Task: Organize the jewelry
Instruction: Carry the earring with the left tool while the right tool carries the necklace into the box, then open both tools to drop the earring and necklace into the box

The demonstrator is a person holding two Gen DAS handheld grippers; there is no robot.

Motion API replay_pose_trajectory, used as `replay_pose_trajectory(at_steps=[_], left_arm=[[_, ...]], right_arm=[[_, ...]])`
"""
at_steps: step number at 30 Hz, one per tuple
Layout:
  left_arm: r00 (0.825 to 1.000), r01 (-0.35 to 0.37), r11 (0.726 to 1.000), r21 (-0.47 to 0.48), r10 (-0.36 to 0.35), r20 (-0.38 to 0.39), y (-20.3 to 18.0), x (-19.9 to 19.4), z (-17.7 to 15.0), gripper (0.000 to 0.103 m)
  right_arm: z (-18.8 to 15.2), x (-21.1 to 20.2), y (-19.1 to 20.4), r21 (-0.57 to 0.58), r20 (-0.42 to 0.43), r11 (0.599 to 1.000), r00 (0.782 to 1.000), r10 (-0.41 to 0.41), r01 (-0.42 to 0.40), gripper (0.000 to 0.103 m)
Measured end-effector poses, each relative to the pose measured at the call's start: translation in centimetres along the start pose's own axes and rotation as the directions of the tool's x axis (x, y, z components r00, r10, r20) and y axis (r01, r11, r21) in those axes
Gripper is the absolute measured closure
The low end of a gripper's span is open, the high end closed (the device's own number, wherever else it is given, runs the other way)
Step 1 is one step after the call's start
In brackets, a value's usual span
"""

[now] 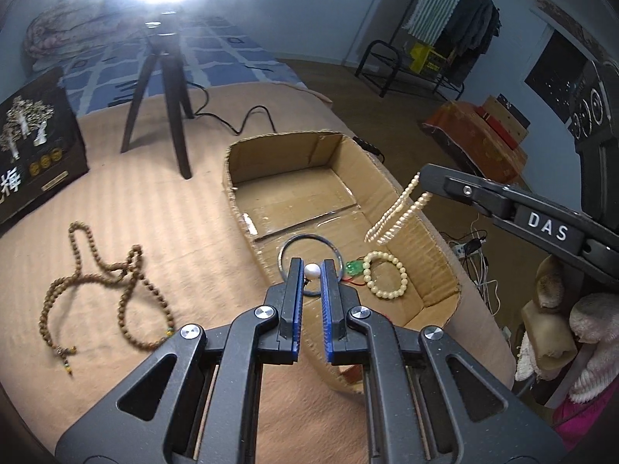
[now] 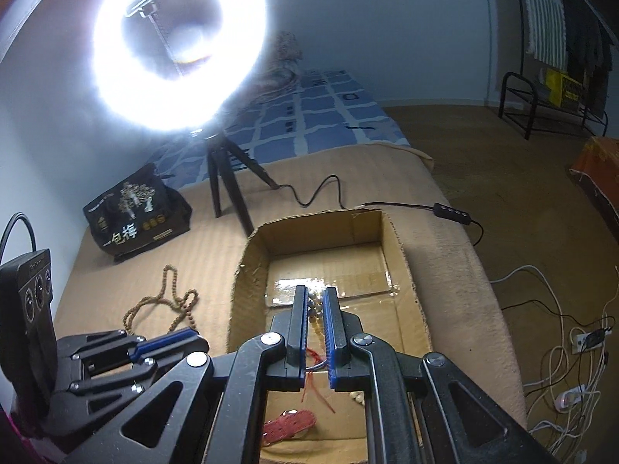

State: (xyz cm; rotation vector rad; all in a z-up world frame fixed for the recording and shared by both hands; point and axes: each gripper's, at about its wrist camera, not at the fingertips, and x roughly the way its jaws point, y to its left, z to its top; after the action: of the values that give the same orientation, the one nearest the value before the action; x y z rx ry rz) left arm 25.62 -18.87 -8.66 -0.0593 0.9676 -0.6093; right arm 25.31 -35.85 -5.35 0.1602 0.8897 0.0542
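My left gripper is shut on a white pearl piece, held above the near edge of the open cardboard box. In the box lie a dark bangle, a green pendant and a cream bead bracelet. My right gripper is shut on a small-pearl strand that hangs over the box; in the right wrist view the pearls show between the fingers. A brown bead necklace lies on the blanket left of the box and also shows in the right wrist view.
A ring light on a black tripod stands behind the box, its cable trailing across the blanket. A black printed bag sits at the far left. A red tassel lies in the box. Cables lie on the floor at right.
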Motion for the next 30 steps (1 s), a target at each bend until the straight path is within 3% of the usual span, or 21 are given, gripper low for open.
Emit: replay_pose_trajectory(at_steps=[12, 27, 29, 30], left_arm=[[0.999, -0.006, 1.0, 0.019, 0.006, -0.044, -1.1, 3.1, -0.3, 0.096], [0.998, -0.017, 0.999, 0.042, 0.019, -0.059, -2.1, 3.8, -0.6, 0.096], [0.998, -0.021, 0.999, 0.045, 0.023, -0.06, -2.2, 3.8, -0.6, 0.096], [0.998, -0.02, 0.999, 0.048, 0.023, -0.062, -2.2, 3.8, -0.6, 0.096]], right_arm=[[-0.1, 2.4, -2.5, 0.047, -0.039, 0.998, 0.999, -0.033, 0.035, 0.098], [-0.3, 3.2, -2.9, 0.045, -0.059, 0.998, 0.998, -0.032, 0.034, 0.098], [-0.3, 3.2, -2.7, 0.036, -0.059, 0.999, 0.998, -0.036, 0.038, 0.096], [-0.3, 3.2, -2.6, 0.03, -0.056, 0.999, 0.998, -0.043, 0.045, 0.088]])
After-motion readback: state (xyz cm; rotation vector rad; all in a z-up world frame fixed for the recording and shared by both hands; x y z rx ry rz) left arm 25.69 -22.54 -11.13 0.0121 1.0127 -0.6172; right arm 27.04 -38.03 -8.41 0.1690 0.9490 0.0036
